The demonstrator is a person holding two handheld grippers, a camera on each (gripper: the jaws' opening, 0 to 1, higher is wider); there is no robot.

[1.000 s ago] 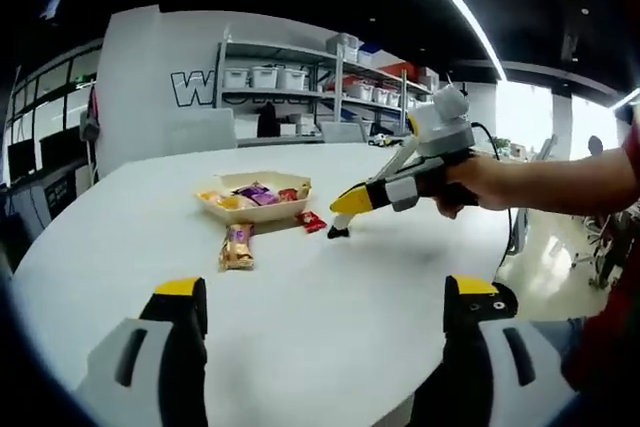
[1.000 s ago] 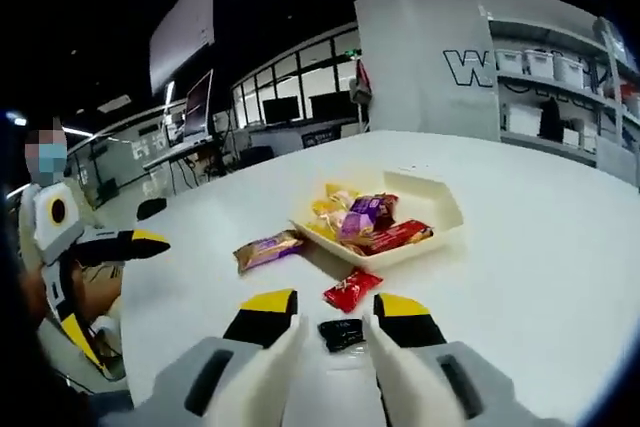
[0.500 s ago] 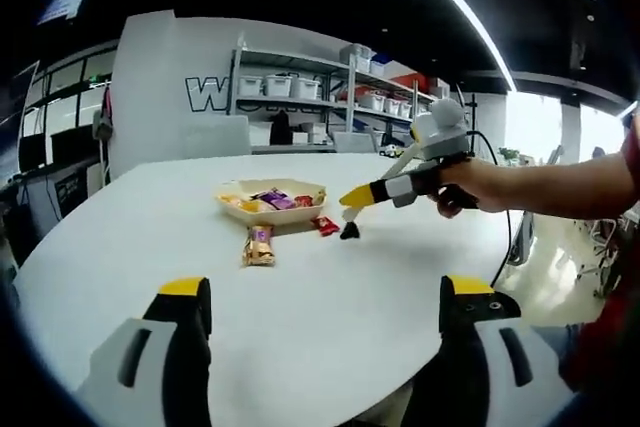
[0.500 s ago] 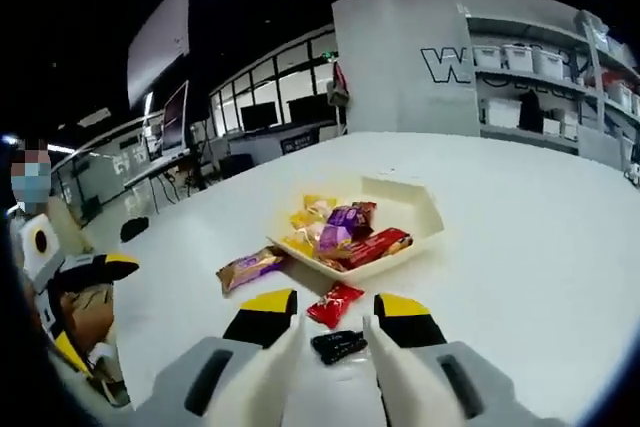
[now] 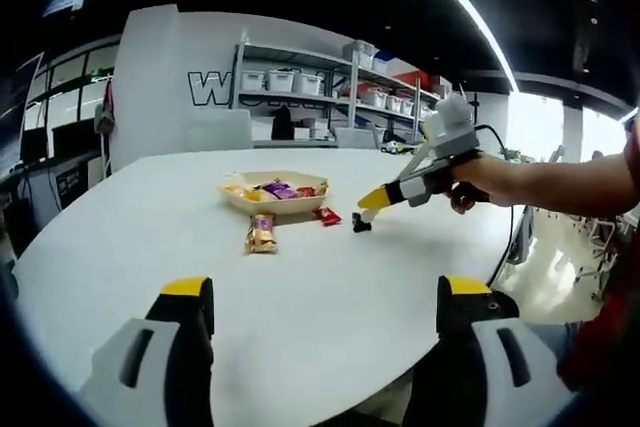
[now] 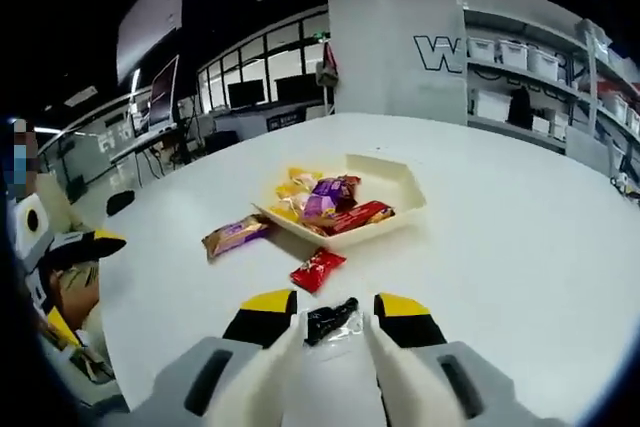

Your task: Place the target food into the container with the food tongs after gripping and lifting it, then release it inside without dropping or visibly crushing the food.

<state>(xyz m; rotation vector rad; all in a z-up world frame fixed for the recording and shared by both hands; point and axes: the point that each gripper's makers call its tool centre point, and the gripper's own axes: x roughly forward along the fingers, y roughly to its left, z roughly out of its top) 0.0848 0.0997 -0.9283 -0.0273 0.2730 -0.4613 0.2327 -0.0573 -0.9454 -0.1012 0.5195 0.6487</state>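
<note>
A cream paper tray (image 6: pixel 400 209) (image 5: pixel 243 205) holds several wrapped snacks on the white round table (image 6: pixel 520 247). Just in front of it lies a red packet (image 6: pixel 317 269) (image 5: pixel 327 215), with a gold-and-purple bar (image 6: pixel 234 236) (image 5: pixel 261 232) to its left. My right gripper (image 6: pixel 333 309) is shut on a small black snack in clear wrap (image 6: pixel 330 320), short of the red packet. In the left gripper view a hand holds that right gripper (image 5: pixel 398 193), the black snack (image 5: pixel 360 224) at its tip just above the table. My left gripper (image 5: pixel 325 292) stands wide open over the near table, holding nothing.
Shelving with white bins (image 5: pixel 290 82) lines the far wall. The left gripper's yellow tip (image 6: pixel 85 245) and a person show at the left edge of the right gripper view. Bare tabletop (image 5: pixel 150 247) lies around the tray.
My right gripper has drawn back from the tray with the black snack in it; the red packet now lies farther ahead. The left gripper view has pulled back slightly.
</note>
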